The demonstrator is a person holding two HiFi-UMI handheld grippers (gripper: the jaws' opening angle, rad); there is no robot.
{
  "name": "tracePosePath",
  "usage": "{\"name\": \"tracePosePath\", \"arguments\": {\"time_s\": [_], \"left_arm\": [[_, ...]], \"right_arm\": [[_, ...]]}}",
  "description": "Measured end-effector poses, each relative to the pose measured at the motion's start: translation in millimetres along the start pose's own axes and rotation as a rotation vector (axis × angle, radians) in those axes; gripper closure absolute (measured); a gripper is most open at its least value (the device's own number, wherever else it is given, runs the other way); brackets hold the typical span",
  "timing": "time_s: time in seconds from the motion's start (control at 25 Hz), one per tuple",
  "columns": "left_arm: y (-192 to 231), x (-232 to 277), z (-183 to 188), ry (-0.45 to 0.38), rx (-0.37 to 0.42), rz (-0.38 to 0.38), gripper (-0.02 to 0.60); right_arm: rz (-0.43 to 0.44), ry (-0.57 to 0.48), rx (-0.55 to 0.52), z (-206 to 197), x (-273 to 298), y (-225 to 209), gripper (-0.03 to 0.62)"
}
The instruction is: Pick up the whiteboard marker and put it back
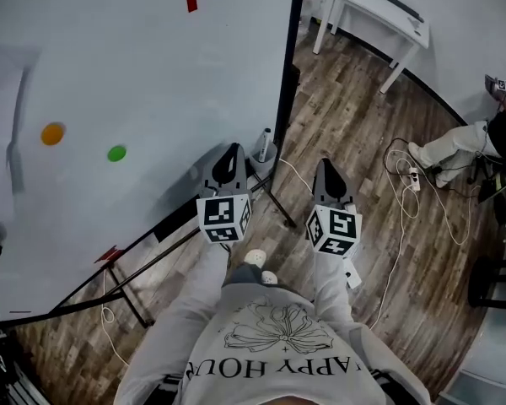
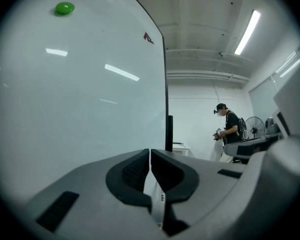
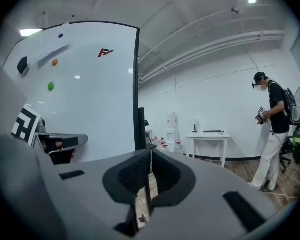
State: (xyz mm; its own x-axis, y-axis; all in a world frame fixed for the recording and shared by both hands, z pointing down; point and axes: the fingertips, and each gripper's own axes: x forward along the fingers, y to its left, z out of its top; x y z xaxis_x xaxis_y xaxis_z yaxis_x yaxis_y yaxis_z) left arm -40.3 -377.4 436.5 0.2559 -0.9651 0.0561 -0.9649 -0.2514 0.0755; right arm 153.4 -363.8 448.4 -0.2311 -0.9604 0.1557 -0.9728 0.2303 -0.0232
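Note:
A large whiteboard on a black stand fills the left of the head view. At its lower right corner a white marker-like stick with a dark tip stands in a small cup. My left gripper points at the board's lower edge just left of that cup, jaws shut with nothing between them. My right gripper hangs over the wood floor to the right, also shut and empty. In the left gripper view the closed left gripper faces the whiteboard. In the right gripper view the right gripper is shut too.
Green and orange magnets stick to the board. The stand's black legs spread under my grippers. A white table stands at the back, cables lie on the floor, and another person stands to the right.

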Motion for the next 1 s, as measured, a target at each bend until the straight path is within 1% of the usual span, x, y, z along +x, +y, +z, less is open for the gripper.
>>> {"name": "tracePosePath", "arguments": {"time_s": [0.16, 0.32, 0.48, 0.72, 1.0], "left_arm": [[4.3, -16.0, 14.8, -0.023, 0.009, 0.031, 0.571], [8.0, -28.7, 20.7, -0.028, 0.02, 0.058, 0.572], [8.7, -38.7, 21.6, -0.026, 0.015, 0.069, 0.572], [7.6, -49.7, 19.9, -0.011, 0.035, 0.086, 0.572], [9.0, -55.3, 19.3, -0.007, 0.037, 0.103, 0.572]], "right_arm": [[0.027, -0.019, -0.003, 7.3, 1.3, 10.7, 0.586], [0.047, -0.035, 0.002, 12.2, 0.6, 18.5, 0.586], [0.058, -0.042, 0.001, 13.6, -3.6, 21.6, 0.586], [0.073, -0.046, 0.001, 14.8, -8.2, 24.6, 0.586], [0.078, -0.044, -0.012, 13.6, -10.2, 28.6, 0.588]]}}
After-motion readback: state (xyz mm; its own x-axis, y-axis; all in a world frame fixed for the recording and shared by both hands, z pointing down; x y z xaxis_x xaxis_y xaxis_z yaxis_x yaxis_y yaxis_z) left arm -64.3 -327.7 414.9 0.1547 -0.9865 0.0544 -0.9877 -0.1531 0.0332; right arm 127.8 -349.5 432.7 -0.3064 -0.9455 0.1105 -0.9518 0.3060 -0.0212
